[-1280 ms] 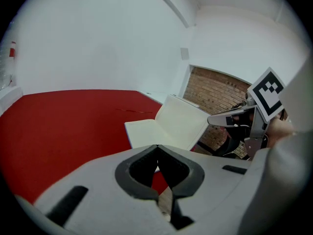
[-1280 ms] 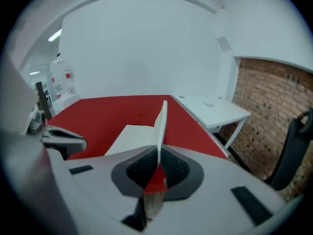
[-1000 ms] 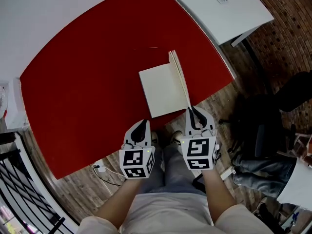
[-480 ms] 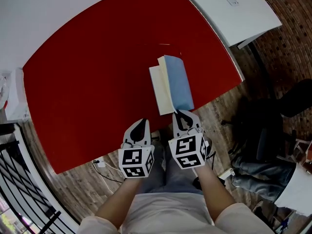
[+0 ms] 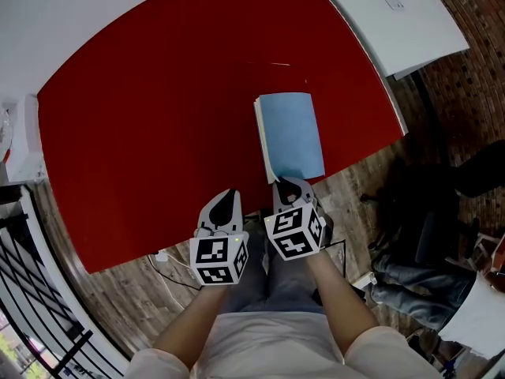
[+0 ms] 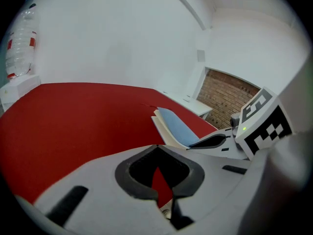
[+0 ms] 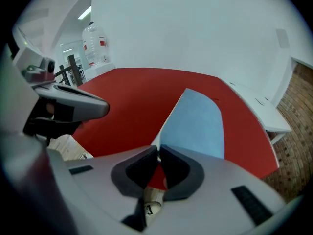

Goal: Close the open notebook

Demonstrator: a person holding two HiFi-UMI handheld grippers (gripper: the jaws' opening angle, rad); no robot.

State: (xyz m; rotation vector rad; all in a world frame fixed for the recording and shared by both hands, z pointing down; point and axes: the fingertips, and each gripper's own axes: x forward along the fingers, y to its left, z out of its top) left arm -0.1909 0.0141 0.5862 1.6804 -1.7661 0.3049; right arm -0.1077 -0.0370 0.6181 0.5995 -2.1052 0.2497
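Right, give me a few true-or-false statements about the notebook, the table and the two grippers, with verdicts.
1. The notebook lies closed, blue cover up. True.
2. It lies on a green table. False: the table is red.
3. The left gripper rests on the notebook. False: it is apart from it, near the table's edge.
4. The right gripper is at the notebook's near edge. True.

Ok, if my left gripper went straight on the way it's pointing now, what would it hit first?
Most likely the bare red table, just left of the closed notebook. The left gripper points down at the tabletop, and nothing shows in between.
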